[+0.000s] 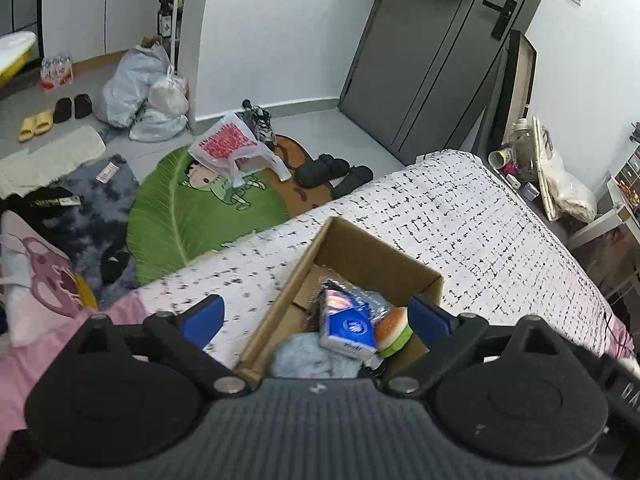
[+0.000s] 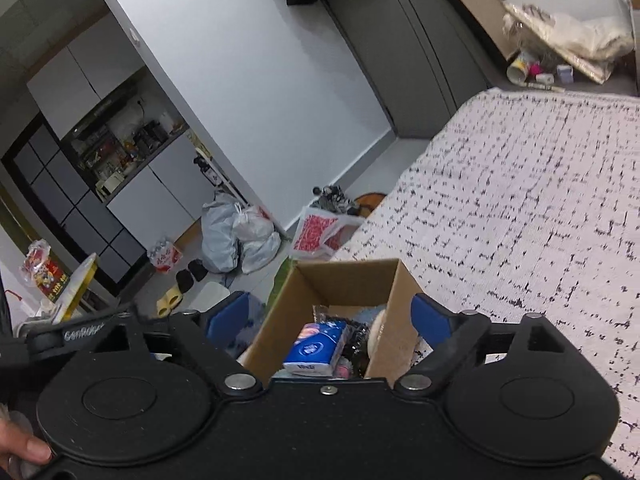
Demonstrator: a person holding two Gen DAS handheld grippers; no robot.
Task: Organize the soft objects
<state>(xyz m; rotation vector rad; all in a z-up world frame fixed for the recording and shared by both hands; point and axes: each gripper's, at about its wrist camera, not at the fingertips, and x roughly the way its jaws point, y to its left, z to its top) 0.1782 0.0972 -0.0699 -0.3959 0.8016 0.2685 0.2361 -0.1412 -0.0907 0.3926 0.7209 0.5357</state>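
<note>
Left wrist view: the left gripper (image 1: 316,316) hangs released and empty over the cardboard box (image 1: 400,266), low centre, where a tissue pack (image 1: 350,328), burger toy (image 1: 394,330) and grey fluffy item (image 1: 308,358) lie. Right wrist view: the right gripper (image 2: 330,316) is likewise spread and empty above the box, so filling looks mostly done; the next move probably calls for finding another soft item, though none shows clearly on the bed (image 2: 520,200).

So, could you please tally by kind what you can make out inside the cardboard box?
Tissue pack: 1
Burger-shaped squishy toy: 1
Grey fluffy item: 1
Dark crinkly packet: 1
Total: 4 visible in the cardboard box; more may be hidden underneath.
</note>
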